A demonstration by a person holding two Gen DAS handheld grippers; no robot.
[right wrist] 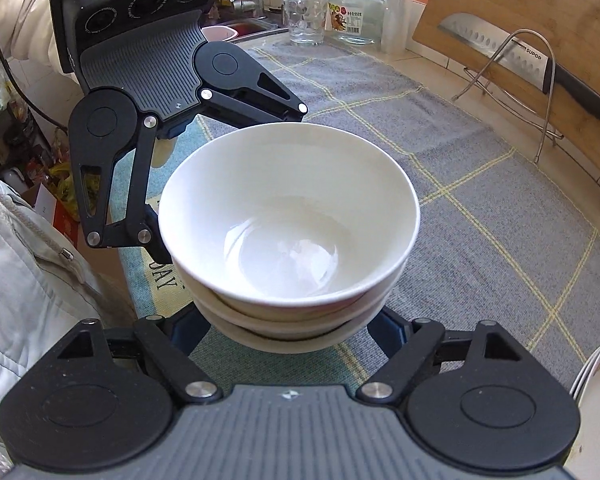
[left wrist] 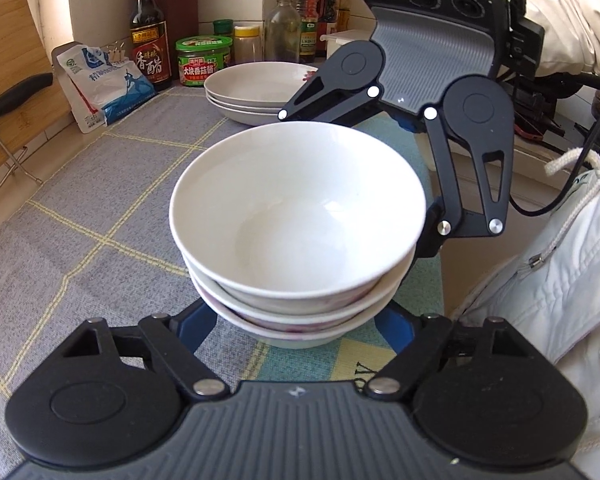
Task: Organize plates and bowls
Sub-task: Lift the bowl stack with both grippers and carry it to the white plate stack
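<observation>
Three white bowls [left wrist: 300, 220] [right wrist: 288, 216] are stacked and rest on the grey checked mat [left wrist: 80, 200]. My left gripper [left wrist: 296, 332] [right wrist: 170, 184] stands open with the lower bowls between its blue fingers [left wrist: 196, 324]. From the opposite side my right gripper [right wrist: 292, 332] [left wrist: 416, 180] is also open around the same stack. One of its fingers [left wrist: 432, 236] lies close against the stack's side, and the other is hidden behind the bowls. The fingertips of both grippers are hidden under the flared rims. A stack of white plates [left wrist: 256, 88] [right wrist: 596, 368] sits farther along the mat.
Sauce bottles [left wrist: 148, 32], jars and a salt bag [left wrist: 100, 80] line the wall behind the plates. A cutting board with a knife on a wire rack [right wrist: 500, 40] stands by the mat. A glass [right wrist: 304, 16] and a jar are near the sink. A person's white jacket [left wrist: 560, 260] is at the counter edge.
</observation>
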